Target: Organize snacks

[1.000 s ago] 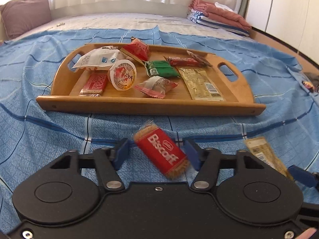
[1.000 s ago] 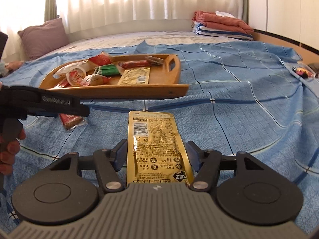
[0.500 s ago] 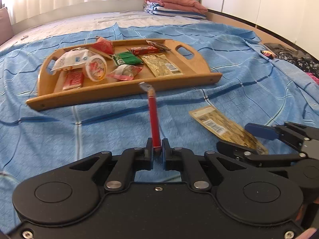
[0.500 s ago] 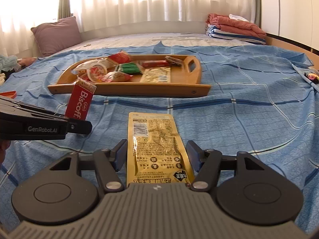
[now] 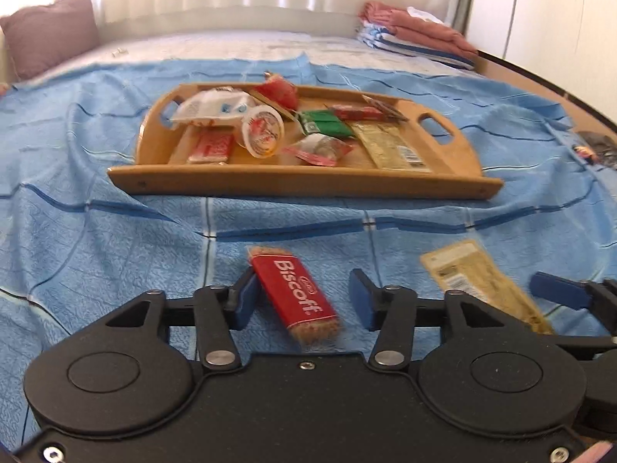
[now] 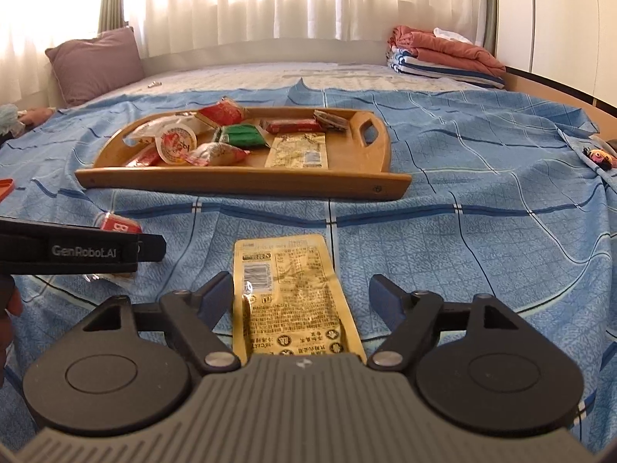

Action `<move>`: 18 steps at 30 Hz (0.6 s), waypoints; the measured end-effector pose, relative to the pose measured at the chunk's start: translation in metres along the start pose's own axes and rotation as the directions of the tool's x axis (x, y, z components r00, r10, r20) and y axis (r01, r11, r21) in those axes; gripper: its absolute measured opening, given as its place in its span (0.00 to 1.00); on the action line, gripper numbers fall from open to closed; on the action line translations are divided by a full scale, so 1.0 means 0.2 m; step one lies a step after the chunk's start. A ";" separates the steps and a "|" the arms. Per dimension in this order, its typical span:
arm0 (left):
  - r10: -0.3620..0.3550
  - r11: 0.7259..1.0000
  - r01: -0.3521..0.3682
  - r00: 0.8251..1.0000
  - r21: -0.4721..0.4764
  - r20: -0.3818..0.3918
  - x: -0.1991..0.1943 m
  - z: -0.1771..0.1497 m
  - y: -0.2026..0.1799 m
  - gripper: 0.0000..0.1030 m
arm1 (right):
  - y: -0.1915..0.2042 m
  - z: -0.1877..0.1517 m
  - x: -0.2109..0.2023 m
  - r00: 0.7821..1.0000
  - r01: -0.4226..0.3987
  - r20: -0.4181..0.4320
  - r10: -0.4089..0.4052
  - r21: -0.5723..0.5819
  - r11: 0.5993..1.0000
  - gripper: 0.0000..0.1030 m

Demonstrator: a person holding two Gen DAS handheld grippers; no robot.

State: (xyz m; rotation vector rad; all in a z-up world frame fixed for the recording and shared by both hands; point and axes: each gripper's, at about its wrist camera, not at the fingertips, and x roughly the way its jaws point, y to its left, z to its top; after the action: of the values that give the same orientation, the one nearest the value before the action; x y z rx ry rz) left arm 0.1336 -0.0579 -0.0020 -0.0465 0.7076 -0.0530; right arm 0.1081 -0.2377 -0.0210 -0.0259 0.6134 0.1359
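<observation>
A red Biscoff biscuit packet (image 5: 295,297) lies flat on the blue bedspread between the fingers of my left gripper (image 5: 302,301), which is open. A gold flat snack packet (image 6: 291,297) lies between the fingers of my right gripper (image 6: 302,301), also open. The gold packet also shows at the right in the left wrist view (image 5: 482,281). A wooden tray (image 5: 300,184) farther back holds several snacks, among them a round jelly cup (image 5: 262,131), a green packet (image 5: 327,125) and another gold packet (image 5: 389,146).
A purple pillow (image 6: 94,63) sits at the far left and folded blankets (image 6: 443,56) at the far right of the bed. A small dark item (image 6: 597,156) lies at the right edge. The left gripper's arm (image 6: 77,250) crosses the right wrist view.
Half a second ago my left gripper was shut on the Biscoff packet, holding it upright. Now the jaws are open and the packet lies flat on the bedspread. The right gripper stays open.
</observation>
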 end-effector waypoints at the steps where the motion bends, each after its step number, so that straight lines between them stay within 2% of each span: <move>1: 0.010 1.000 -0.011 1.000 0.013 0.008 -0.01 -0.01 0.00 0.45 | 0.00 0.00 0.00 1.000 0.004 0.003 -0.004 0.001 1.000 0.83; 5: 0.060 0.998 -0.062 0.997 0.034 0.042 -0.08 -0.02 0.01 0.48 | 0.00 -0.01 0.00 1.000 0.013 0.006 -0.013 0.001 1.000 0.86; 7: 0.061 0.998 -0.062 0.997 0.015 0.053 -0.10 -0.03 0.02 0.61 | 0.01 -0.02 0.01 1.000 0.015 0.000 -0.015 -0.010 1.000 0.86; 9: 0.054 0.999 -0.053 0.997 -0.009 0.050 -0.10 -0.04 0.02 0.67 | 0.02 -0.02 0.01 1.000 0.023 0.002 -0.023 -0.022 0.999 0.86; 15: 0.062 0.998 -0.062 0.998 -0.014 0.025 -0.05 -0.06 -0.05 0.68 | 0.03 -0.03 0.01 0.999 0.033 0.001 -0.033 -0.028 0.999 0.87; 17: 0.083 0.996 -0.082 0.996 -0.019 0.026 -0.04 -0.07 -0.06 0.65 | 0.03 -0.03 0.02 0.999 0.041 0.000 -0.041 -0.035 0.999 0.87; 18: 0.087 0.996 -0.087 0.996 -0.021 0.027 -0.04 -0.07 -0.06 0.59 | 0.04 -0.03 0.02 0.999 0.047 -0.001 -0.047 -0.042 0.998 0.87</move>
State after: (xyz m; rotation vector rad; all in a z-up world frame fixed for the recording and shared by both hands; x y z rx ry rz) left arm 0.1187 -0.0697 -0.0064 -0.0348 0.6816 0.0379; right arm 0.1063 -0.2295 -0.0285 -0.0810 0.6114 0.1035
